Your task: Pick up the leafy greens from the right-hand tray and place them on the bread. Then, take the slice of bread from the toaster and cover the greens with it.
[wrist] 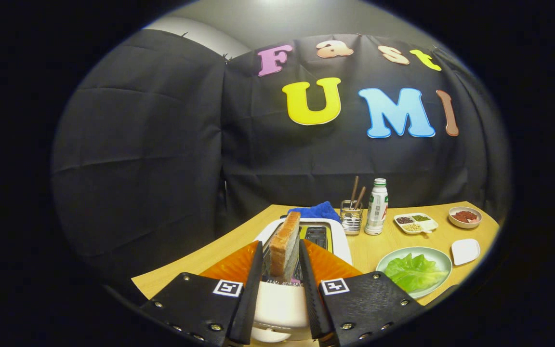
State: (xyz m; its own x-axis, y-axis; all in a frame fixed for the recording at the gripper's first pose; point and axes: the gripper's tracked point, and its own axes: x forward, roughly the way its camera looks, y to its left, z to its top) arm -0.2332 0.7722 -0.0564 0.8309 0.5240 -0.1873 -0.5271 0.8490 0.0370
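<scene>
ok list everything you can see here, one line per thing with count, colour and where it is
bread slice: 1, tan, upright between the fingers, above the toaster
toaster: 1, white, just ahead of the fingers
leafy greens: 1 bunch, green, on the plate
plate: 1, pale green, right of the toaster
cloth: 1, blue, behind the toaster
wire holder: 1, metal, holding brown sticks
bottle: 1, white, beside the holder
divided dish: 1, white, right of the bottle
bowl: 1, red contents, far right
small dish: 1, white, beside the plate
table: 1, light wood
gripper: 1, fingers flanking the bread; contact unclear
</scene>
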